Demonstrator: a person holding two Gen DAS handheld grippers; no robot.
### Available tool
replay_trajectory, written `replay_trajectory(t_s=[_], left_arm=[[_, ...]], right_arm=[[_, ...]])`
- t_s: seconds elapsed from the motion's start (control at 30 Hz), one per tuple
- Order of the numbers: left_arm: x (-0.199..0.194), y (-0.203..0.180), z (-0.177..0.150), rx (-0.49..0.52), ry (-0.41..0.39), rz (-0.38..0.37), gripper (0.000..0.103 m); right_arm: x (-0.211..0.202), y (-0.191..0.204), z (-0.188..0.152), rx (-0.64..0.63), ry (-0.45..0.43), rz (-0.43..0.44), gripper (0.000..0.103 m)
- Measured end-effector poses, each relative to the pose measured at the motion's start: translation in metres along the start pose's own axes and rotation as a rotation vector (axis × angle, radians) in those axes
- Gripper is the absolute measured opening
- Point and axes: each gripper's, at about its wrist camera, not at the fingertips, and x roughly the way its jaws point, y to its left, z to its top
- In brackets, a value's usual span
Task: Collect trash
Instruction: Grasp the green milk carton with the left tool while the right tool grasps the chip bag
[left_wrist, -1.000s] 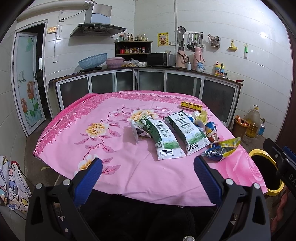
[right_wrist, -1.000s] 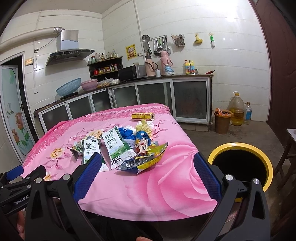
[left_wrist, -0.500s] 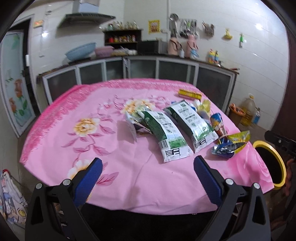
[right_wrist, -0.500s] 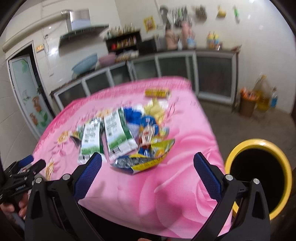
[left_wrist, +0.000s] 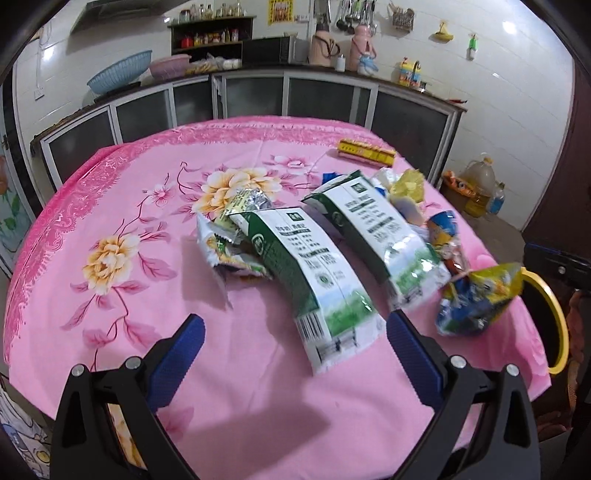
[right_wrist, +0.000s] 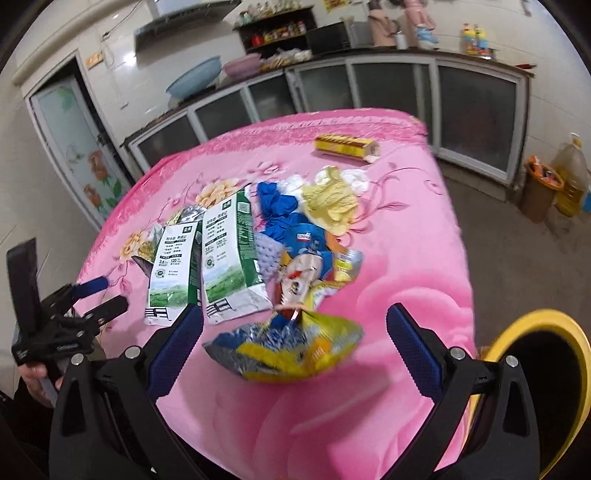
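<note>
Trash lies in a heap on the pink flowered tablecloth (left_wrist: 122, 206): two green-and-white cartons (left_wrist: 306, 273) (left_wrist: 384, 232), a torn silver wrapper (left_wrist: 225, 240), a yellow-and-blue snack bag (left_wrist: 476, 299) (right_wrist: 284, 347), blue and yellow crumpled pieces (right_wrist: 280, 203) and a yellow box (right_wrist: 345, 146) farther back. My left gripper (left_wrist: 295, 339) is open just in front of the nearer carton's end. My right gripper (right_wrist: 295, 332) is open, its fingers either side of the snack bag, not touching it. A yellow-rimmed black bin (right_wrist: 550, 373) stands beside the table at the right.
Kitchen cabinets (left_wrist: 332, 96) with basins and flasks on top run along the back wall. An oil jug (left_wrist: 478, 184) and a small orange bin (right_wrist: 541, 184) stand on the floor at the right. A person's hand (right_wrist: 35, 376) holds the left gripper (right_wrist: 70, 314).
Both grippers moved forward and down over the table toward the trash. The carton and the snack bag now loom larger between the open fingers.
</note>
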Motion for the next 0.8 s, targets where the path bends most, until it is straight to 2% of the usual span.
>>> replay_trajectory(t_s=[0.13, 0.27, 0.37, 0.47, 0.6, 0.73, 0.8], left_arm=[[0.017, 0.001, 0.014, -0.010, 0.043, -0.012, 0.095], [0.032, 0.005, 0.021, -0.050, 0.105, -0.058, 0.095], [0.042, 0.004, 0.025, -0.049, 0.124, -0.059, 0.095], [0.052, 0.009, 0.032, -0.092, 0.151, -0.100, 0.095], [0.063, 0.013, 0.036, -0.127, 0.179, -0.147, 0.095], [0.075, 0.013, 0.041, -0.115, 0.189, -0.133, 0.095], [0.082, 0.015, 0.043, -0.122, 0.194, -0.127, 0.095]], right_arm=[[0.017, 0.005, 0.012, -0.030, 0.044, 0.019, 0.095], [0.031, 0.002, 0.021, 0.002, 0.086, 0.059, 0.095], [0.036, -0.003, 0.025, 0.030, 0.110, 0.095, 0.095], [0.040, -0.006, 0.026, 0.044, 0.136, 0.117, 0.095], [0.043, -0.005, 0.025, 0.034, 0.166, 0.105, 0.095], [0.048, -0.004, 0.027, 0.012, 0.189, 0.086, 0.094], [0.052, -0.004, 0.027, 0.014, 0.205, 0.104, 0.092]])
